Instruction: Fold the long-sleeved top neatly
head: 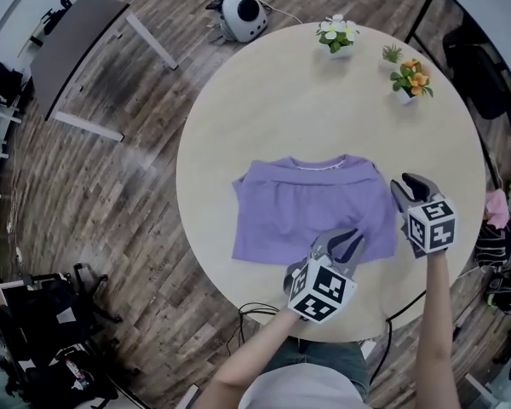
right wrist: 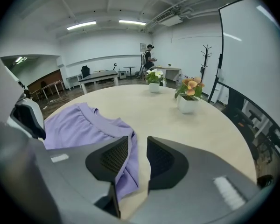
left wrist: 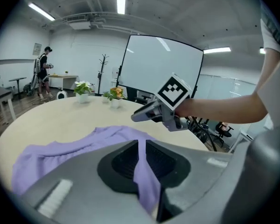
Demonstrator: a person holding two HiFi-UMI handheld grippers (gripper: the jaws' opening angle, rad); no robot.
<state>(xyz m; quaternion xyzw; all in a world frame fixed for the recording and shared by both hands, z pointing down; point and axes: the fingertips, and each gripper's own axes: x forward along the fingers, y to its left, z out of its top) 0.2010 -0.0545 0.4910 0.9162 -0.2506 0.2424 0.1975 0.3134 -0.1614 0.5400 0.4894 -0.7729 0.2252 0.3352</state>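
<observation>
A round, pale worktop (head: 264, 109) seen from above, standing on a dark wood floor (head: 136, 169). A lilac top (head: 311, 207) lies near the middle of it, a little toward the person. It is gathered into a rough rectangle, wider than it is deep. The neckline, with a thin white edge, faces the far side. A thicker band of doubled cloth runs along that far edge. The surface is mostly smooth, with soft creases. The left corner is slightly ragged.

The left tongs (head: 339, 247) sit at the near edge of the top, right of its middle. Their jaws are closed on a pinch of lilac cloth. In the left gripper view a narrow strip of the top (left wrist: 60, 148) runs up between the jaws of the left tongs (left wrist: 142, 146), rising from the worktop in a low ridge.

The right tongs (head: 406, 187) are at the top's right edge. In the right gripper view the jaws of the right tongs (right wrist: 137, 148) stand apart, gripping nothing. The folded edge of the top (right wrist: 79, 122) lies under and just beside one jaw, with bare worktop under the other.

On the far side of the worktop, well apart from the top, stand three small potted plants: one with white flowers (head: 336, 34), one green (head: 393, 54), one with orange flowers (head: 411, 79).
</observation>
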